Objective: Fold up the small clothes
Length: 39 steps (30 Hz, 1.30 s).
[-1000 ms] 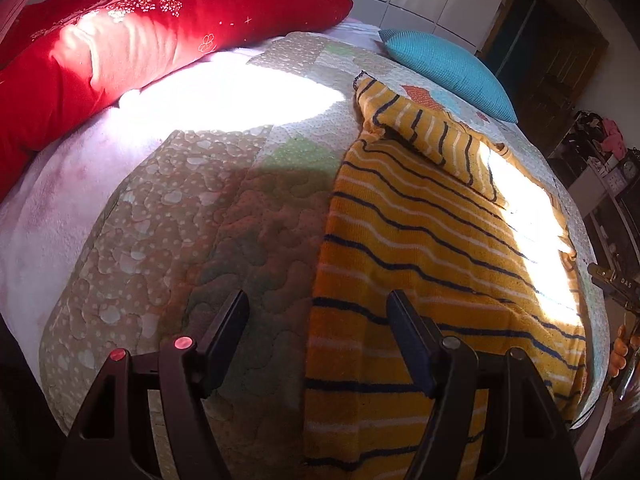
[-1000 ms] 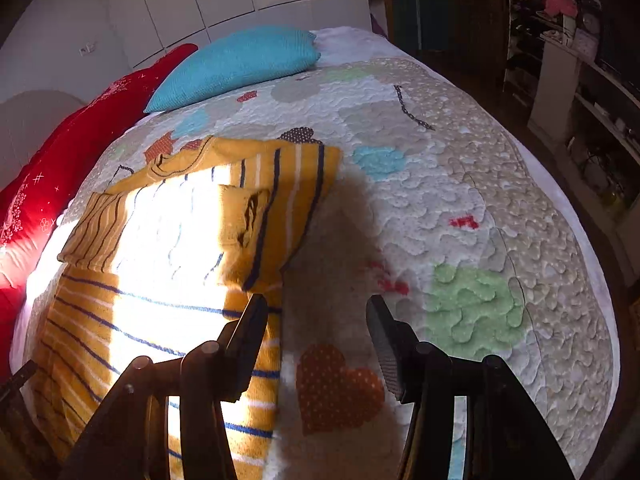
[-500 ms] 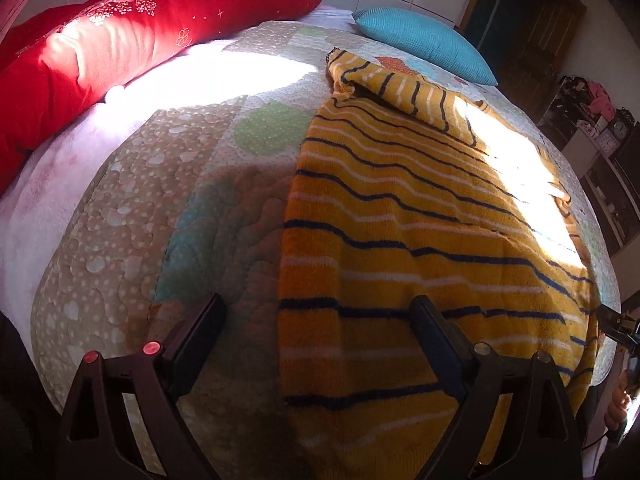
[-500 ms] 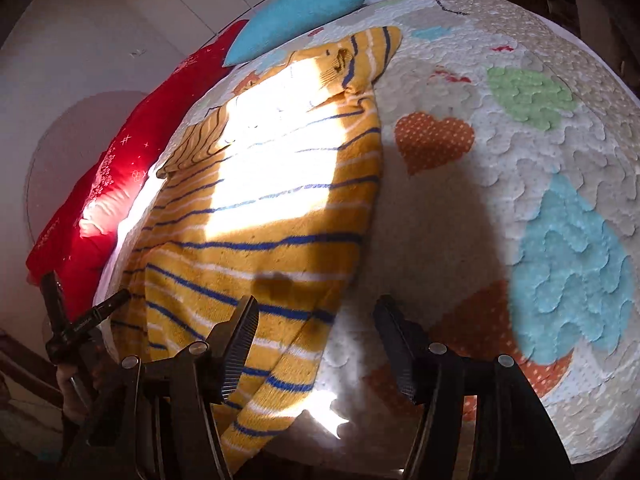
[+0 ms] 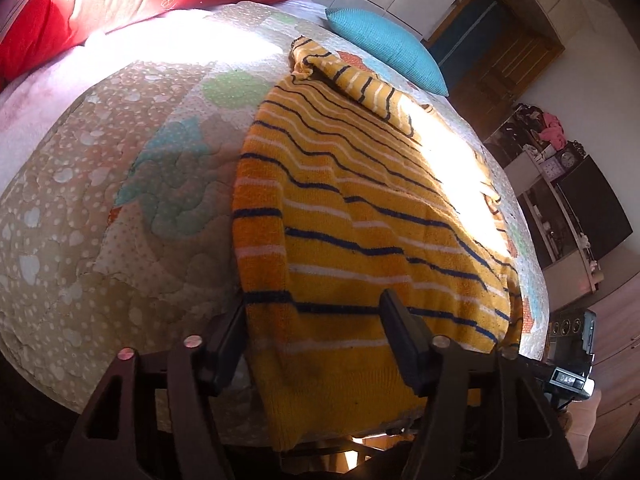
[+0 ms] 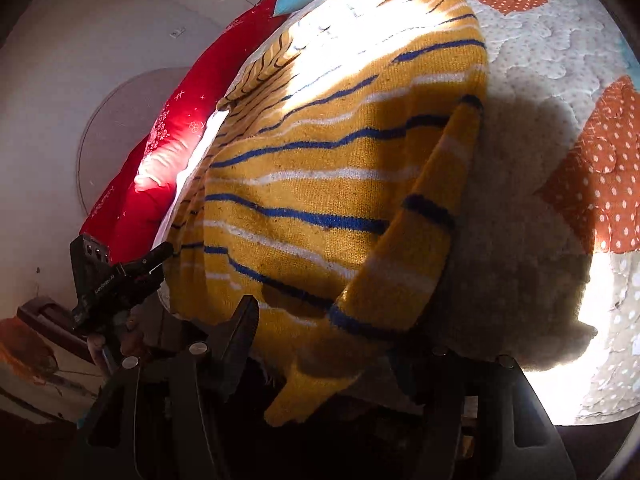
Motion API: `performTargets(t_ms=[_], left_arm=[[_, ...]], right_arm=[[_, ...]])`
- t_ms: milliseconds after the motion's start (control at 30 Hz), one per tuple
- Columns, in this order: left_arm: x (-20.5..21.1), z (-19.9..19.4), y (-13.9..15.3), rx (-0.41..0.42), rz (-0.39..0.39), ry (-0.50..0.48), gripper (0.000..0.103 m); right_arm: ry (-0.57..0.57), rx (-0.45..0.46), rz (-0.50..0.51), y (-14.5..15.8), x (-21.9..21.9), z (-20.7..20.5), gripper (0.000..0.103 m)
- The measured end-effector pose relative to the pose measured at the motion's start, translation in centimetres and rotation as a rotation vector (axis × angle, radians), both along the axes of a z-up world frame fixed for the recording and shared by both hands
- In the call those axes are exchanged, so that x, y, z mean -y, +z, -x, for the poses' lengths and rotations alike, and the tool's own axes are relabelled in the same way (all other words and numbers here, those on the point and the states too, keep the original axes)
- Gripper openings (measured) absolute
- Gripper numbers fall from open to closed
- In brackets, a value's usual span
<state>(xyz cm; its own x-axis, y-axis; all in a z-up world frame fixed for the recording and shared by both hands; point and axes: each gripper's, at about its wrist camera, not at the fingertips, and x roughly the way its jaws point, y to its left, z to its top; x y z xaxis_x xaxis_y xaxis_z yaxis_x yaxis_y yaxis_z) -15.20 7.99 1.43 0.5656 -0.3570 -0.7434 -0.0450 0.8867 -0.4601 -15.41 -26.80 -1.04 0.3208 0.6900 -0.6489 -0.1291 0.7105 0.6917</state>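
Note:
A yellow knit sweater (image 5: 360,216) with navy and white stripes lies spread on the quilted bed, its hem hanging over the near edge. It also shows in the right wrist view (image 6: 332,184), one sleeve folded along its right side. My left gripper (image 5: 314,340) is open, its jaws straddling the hem's left corner. My right gripper (image 6: 324,344) is open at the hem's right corner; the cloth hides its right finger. The left gripper (image 6: 120,276) shows at the left of the right wrist view.
The patchwork quilt (image 5: 120,200) covers the bed. A red pillow (image 5: 120,4) and a blue pillow (image 5: 384,48) lie at the head. Shelves with clutter (image 5: 560,184) stand to the right of the bed, with a wooden door (image 5: 504,64) beyond.
Both grippers have dropped back and down to the near bed edge. They now sit around the sweater's hem corners, still open.

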Motion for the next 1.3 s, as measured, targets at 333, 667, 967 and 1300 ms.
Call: performTargets(t_ms=[333,667,967,1300], left_arm=[[1.7,-0.3,2.2,-0.051,-0.186,0.096,0.007],[4.4,6.0,3.6,-0.022,-0.160,0.033,0.007],[0.0,1.2,4.7,-0.014,0.024,0.132,0.008],[0.1,-14.9,5.6,0.023,0.017,0.167,0.008]], right_arm=[[-0.050,-0.023,-0.078,0.7,2.8,0.0,0.008],[0.029,0.043,-0.099,4.4,5.6,5.7,0.007],[-0.017,0.118,-0.149,6.8,5.5,0.5,0.008],[-0.167,0.196,-0.121,9.8,6.2,-15.5,0.008]])
